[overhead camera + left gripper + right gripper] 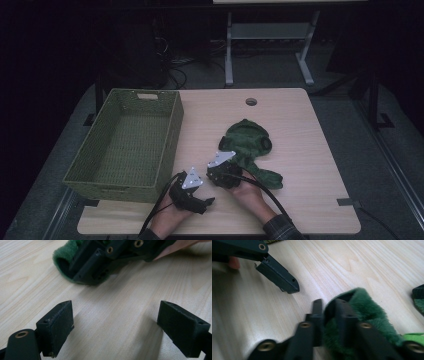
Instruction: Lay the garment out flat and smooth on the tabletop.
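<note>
Jaws of my right gripper [328, 315] are clamped on the near end of the fuzzy green cloth toy [248, 145] lying right of centre on the bench [305, 150]; my left gripper [116, 325] rests beside it, jaws apart. Woven green basket [125, 145] sits left.

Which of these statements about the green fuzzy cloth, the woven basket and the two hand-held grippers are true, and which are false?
1. The right hand-held gripper is closed on the green fuzzy cloth. True.
2. The left hand-held gripper holds the cloth. False: its jaws stand open over the bare wooden table.
3. The green woven basket is empty. True.
4. The cloth lies inside the basket. False: it lies on the table, to the right of the basket.
</note>
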The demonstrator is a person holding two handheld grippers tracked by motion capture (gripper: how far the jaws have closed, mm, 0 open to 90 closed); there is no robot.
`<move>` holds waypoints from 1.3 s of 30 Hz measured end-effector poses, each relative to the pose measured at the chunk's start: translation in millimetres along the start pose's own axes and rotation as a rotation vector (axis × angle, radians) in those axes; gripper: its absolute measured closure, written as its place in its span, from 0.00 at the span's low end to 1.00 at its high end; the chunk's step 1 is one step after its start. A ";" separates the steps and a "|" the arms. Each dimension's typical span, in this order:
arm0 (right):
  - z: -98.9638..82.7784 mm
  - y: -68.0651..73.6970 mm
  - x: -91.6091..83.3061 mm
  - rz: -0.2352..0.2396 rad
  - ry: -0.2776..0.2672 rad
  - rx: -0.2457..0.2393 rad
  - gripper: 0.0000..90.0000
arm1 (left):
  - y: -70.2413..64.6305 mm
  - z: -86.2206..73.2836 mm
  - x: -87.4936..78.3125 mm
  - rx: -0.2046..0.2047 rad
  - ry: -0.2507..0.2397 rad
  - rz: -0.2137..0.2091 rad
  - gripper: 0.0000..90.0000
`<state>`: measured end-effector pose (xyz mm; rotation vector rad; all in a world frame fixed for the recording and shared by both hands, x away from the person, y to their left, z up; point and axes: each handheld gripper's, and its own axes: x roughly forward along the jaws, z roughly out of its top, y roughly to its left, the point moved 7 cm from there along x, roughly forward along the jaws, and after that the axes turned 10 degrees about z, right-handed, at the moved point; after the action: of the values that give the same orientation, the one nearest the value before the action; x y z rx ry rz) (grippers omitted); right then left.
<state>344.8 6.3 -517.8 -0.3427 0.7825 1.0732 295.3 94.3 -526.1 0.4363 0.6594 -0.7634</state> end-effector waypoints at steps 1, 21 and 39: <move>-0.3 0.9 0.3 0.011 -0.005 0.019 0.94 | 0.0 0.0 0.0 0.000 0.000 0.000 0.14; -18.1 25.4 -64.1 0.262 -0.149 0.059 0.97 | -0.2 0.2 0.1 -0.005 -0.002 0.000 0.14; -12.2 -11.4 -108.5 0.174 -0.289 0.092 0.96 | -0.1 0.4 0.1 -0.007 -0.002 -0.001 0.14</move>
<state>323.0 -77.1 -449.8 -0.0391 0.6072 1.2131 295.4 93.9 -525.9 0.4291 0.6607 -0.7621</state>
